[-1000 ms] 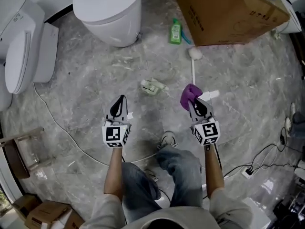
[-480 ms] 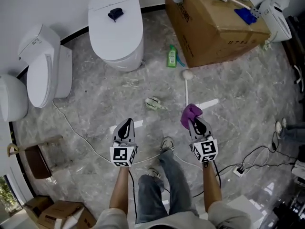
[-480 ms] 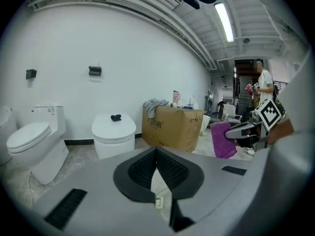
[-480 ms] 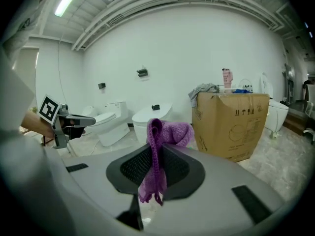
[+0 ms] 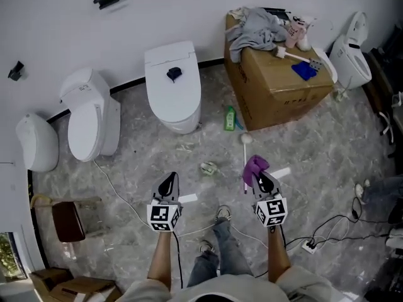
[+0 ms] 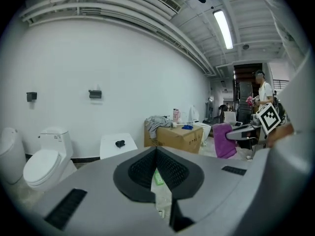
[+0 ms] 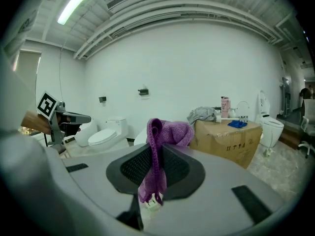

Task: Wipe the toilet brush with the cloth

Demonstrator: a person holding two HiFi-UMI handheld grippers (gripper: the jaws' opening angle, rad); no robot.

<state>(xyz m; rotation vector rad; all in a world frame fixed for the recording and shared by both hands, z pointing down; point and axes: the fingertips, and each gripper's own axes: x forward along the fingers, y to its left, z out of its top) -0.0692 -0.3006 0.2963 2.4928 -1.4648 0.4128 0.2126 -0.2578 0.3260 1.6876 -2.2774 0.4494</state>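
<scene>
The toilet brush (image 5: pixel 245 150) lies on the grey marble floor, its white head toward the cardboard box and its thin handle running back toward me. My right gripper (image 5: pixel 260 177) is held above the handle's near end, shut on a purple cloth (image 5: pixel 254 166) that bunches over the fingertips. In the right gripper view the cloth (image 7: pixel 166 132) hangs down between the jaws of the right gripper (image 7: pixel 156 154). My left gripper (image 5: pixel 168 184) is off to the left with nothing in it; in its own view the left gripper (image 6: pixel 156 155) has its pads closed together.
A white toilet (image 5: pixel 174 87) stands ahead, with a second toilet (image 5: pixel 88 123) and a third white fixture (image 5: pixel 36 142) to its left. A cardboard box (image 5: pixel 277 83) with clothes on top stands at right. On the floor lie a green bottle (image 5: pixel 230 118), cables (image 5: pixel 119 194) and a power strip (image 5: pixel 308 246).
The head view has lifted and pulled back, now taking in the wall and the top of the box. Both grippers sit higher over the floor, with the cloth still in the right one.
</scene>
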